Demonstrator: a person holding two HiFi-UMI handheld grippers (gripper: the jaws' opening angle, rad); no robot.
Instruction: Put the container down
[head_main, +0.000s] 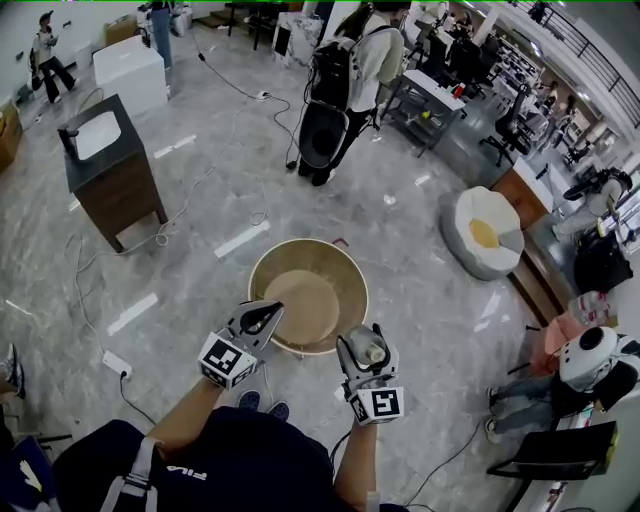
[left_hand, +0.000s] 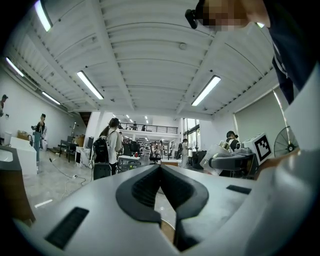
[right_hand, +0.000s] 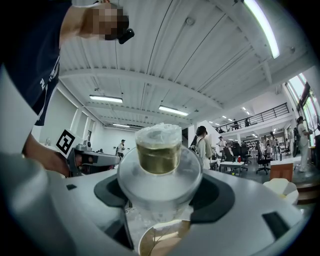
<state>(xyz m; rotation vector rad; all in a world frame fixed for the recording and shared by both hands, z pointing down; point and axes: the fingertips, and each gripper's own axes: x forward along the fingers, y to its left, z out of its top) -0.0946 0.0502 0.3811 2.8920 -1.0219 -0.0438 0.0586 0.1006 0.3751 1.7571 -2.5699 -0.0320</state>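
Observation:
A clear plastic container (head_main: 373, 351) with a gold cap is held in my right gripper (head_main: 367, 355), which is shut on its body. In the right gripper view the container (right_hand: 159, 152) stands cap-up between the jaws of that gripper (right_hand: 160, 197) and fills the middle. My left gripper (head_main: 268, 316) is shut with nothing in it, its tips over the near left rim of a round wooden tray table (head_main: 345, 262). In the left gripper view the left gripper (left_hand: 160, 175) has its black pads pressed together, and the container (left_hand: 221, 153) shows at the right.
The tray table stands on a grey tiled floor with cables and a power strip (head_main: 116, 363). A dark cabinet with a white top (head_main: 110, 165) is at the far left. A white round seat (head_main: 485, 232) is at the right. A person with a backpack (head_main: 345, 80) stands beyond.

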